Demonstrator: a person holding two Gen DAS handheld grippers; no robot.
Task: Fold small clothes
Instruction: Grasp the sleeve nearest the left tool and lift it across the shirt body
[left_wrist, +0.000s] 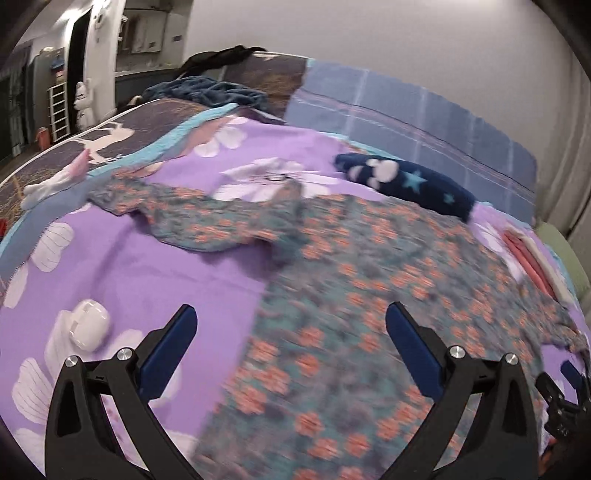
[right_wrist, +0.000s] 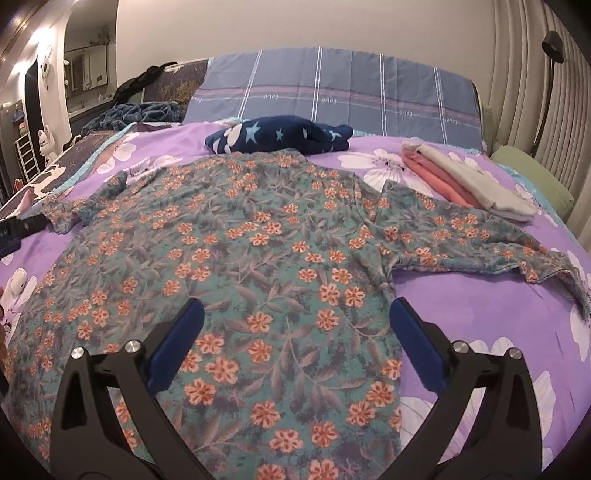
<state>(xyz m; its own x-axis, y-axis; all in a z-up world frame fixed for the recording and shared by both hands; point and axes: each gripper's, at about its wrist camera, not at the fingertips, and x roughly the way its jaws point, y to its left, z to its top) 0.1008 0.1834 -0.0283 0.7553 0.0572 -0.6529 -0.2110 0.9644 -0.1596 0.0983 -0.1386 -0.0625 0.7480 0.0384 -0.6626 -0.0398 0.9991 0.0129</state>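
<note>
A floral shirt is spread flat on the purple bedsheet, lying under and ahead of both sets of fingers. The left gripper is held wide apart and empty, with the shirt's side edge between its fingers and a sleeve ahead of its left finger. The right gripper is likewise spread wide and empty above the shirt's body, the other sleeve stretched out beyond its right finger. The cloth is judged thin, light and limp, likely to sag and wrinkle when lifted. It would best be pinched at a sleeve cuff or hem edge.
</note>
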